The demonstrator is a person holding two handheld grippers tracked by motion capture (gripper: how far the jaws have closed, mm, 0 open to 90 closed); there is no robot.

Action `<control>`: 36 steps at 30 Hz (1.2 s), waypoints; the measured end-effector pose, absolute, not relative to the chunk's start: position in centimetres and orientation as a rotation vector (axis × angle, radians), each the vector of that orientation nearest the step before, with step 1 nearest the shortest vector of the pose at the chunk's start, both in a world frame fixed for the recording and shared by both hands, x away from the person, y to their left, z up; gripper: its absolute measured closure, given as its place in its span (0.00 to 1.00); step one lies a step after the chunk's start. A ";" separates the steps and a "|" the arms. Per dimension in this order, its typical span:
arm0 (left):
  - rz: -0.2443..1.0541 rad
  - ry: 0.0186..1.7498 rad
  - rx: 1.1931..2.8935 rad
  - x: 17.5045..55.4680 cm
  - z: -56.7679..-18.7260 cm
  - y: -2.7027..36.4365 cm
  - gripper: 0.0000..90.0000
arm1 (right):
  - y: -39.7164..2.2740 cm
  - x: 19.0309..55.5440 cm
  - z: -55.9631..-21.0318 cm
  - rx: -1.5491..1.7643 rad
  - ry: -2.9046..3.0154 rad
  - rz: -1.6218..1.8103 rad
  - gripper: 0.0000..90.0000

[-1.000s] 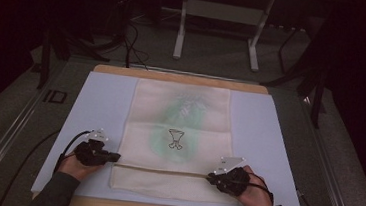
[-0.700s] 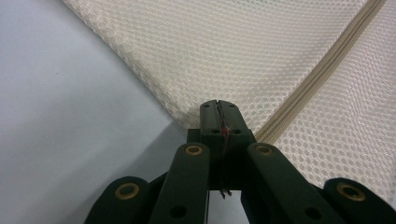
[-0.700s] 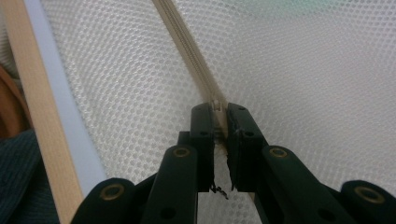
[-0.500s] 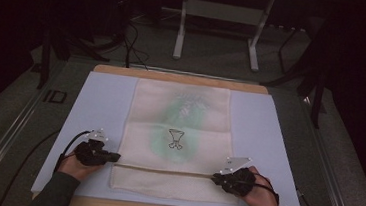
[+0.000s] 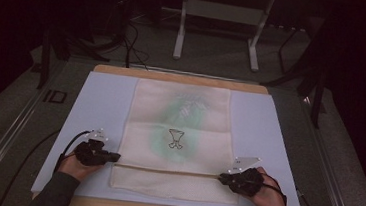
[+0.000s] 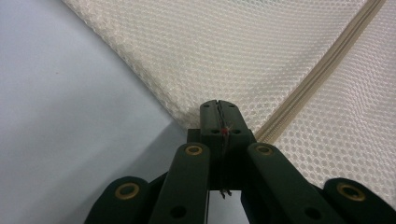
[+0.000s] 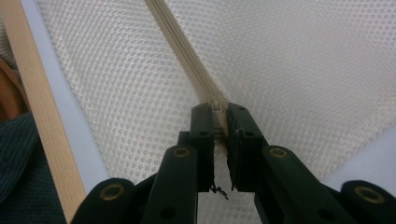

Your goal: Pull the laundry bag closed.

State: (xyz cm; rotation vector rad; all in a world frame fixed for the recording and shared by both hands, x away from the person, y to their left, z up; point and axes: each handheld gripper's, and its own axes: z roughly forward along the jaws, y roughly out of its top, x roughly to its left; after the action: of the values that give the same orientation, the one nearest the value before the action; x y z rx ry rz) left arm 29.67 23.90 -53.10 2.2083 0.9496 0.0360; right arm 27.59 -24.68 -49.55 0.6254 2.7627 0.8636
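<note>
1. Cream mesh laundry bag (image 5: pixel 177 142), flat and rectangular with a small dark goblet-shaped print and a green shape showing through it, lies along the middle of the pale blue mat (image 5: pixel 100 106) on the wooden-edged table (image 5: pixel 181 76) in the high view. Its zipper line (image 5: pixel 165 170) runs straight across near the table's front edge.
2. Also in the high view, the left gripper (image 5: pixel 113 156) sits at the zipper's left end and the right gripper (image 5: pixel 223 177) at its right end, each held in a hand.
3. The left gripper view shows its black jaws pressed together, pinching the bag's corner edge just beside the beige zipper (image 6: pixel 322 65), with bare mat to the left.
4. The right gripper view shows its jaws closed on the zipper tape (image 7: pixel 187 51); the table's wooden front edge (image 7: pixel 42 116) and a dark sleeve (image 7: pixel 23 177) lie to the left.
5. Judged from this, the bag is spread and held taut at both ends; whether the zipper is open or closed cannot be told, so zip work may remain.
6. Nothing stands in the way on the mat. Beyond the table's far edge are a grey metal stand (image 5: pixel 218 21) and dark cables (image 5: pixel 126 43) on the floor.
</note>
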 end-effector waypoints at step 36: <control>0.035 0.953 2.209 29.7 -53.1 23.8 1.00 | -28.3 28.1 -50.6 0.696 2.782 0.874 0.91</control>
State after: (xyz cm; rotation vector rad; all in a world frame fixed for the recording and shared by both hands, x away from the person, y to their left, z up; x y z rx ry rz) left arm 29.65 23.85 -53.08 2.2094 0.9534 0.0350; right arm 28.09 -28.31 -50.57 0.6959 2.7824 0.8745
